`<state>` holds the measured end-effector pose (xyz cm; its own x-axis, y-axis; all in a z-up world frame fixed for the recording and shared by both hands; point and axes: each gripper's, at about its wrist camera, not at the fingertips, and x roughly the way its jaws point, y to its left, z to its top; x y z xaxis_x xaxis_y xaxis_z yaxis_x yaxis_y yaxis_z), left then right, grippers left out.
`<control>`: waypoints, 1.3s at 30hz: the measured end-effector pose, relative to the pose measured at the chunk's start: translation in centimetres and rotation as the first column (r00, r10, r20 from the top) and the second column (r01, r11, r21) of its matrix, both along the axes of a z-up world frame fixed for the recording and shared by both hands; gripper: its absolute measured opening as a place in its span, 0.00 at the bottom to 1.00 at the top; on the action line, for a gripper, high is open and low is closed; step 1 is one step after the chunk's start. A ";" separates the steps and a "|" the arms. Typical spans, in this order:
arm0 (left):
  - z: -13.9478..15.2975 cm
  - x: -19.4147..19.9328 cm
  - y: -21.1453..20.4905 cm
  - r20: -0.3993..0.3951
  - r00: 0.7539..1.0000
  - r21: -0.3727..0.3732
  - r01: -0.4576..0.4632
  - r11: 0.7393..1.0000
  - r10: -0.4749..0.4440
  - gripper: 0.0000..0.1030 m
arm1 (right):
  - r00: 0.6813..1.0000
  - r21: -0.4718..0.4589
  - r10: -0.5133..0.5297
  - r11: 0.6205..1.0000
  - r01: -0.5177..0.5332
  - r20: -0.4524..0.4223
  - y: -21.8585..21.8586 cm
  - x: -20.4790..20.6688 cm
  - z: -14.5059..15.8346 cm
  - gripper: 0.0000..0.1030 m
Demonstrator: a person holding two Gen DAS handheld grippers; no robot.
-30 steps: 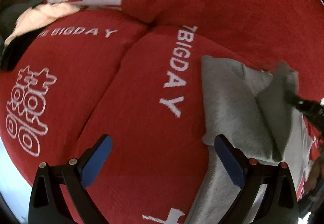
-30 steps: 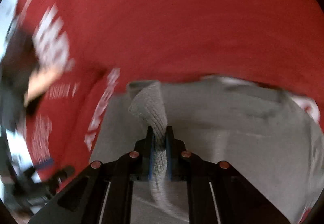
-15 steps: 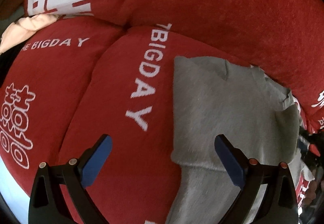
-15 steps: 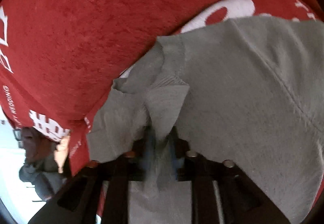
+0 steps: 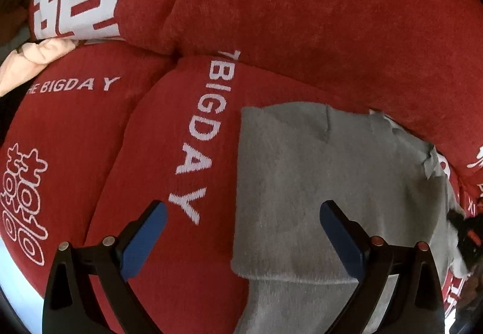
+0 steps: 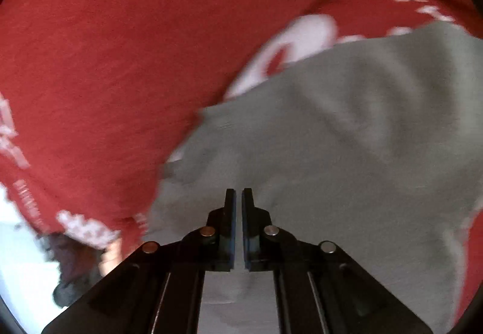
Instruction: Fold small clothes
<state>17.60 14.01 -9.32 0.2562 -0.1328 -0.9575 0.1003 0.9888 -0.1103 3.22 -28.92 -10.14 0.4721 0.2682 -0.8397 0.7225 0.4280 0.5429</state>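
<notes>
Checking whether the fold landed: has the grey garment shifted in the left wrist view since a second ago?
Yes. The grey garment now spreads flat, its left edge nearer the BIGDAY lettering on the red cover.

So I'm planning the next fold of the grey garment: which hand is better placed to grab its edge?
Left, probably. The left tongs are wide open, straddling the grey garment's near edge. The right tongs are nearly shut, empty, over its middle.

Right grip released
My right gripper (image 6: pixel 238 198) no longer pinches the grey garment (image 5: pixel 317 183); its lifted corner now lies flat, folded.
</notes>
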 end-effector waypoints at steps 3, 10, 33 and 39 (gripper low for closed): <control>-0.7 1.4 0.1 -0.031 0.999 -0.028 0.007 1.000 -0.008 0.98 | 0.998 0.087 -0.068 0.994 0.066 0.017 -1.5 -2.3 -1.1 0.10; -3.1 6.4 -1.2 -0.092 0.990 -0.129 0.091 0.988 -0.103 0.98 | 0.990 0.187 0.057 0.979 -0.080 0.127 0.8 -0.9 -1.6 0.51; -3.2 6.7 1.2 -0.077 0.997 -0.177 -0.007 0.984 -0.007 0.16 | 0.996 0.131 -0.066 0.990 0.058 0.059 1.4 -0.7 -3.6 0.11; -0.3 5.6 2.5 -0.003 0.999 -0.101 0.037 0.994 -0.037 0.74 | 0.999 0.145 -0.001 0.989 -0.006 0.051 3.6 -0.7 -2.4 0.41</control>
<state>23.24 16.47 -9.62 0.2447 -0.2382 -0.9399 0.1359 0.9682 -0.2100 2.48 -25.29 -12.50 0.5122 0.3870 -0.7667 0.6916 0.3434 0.6354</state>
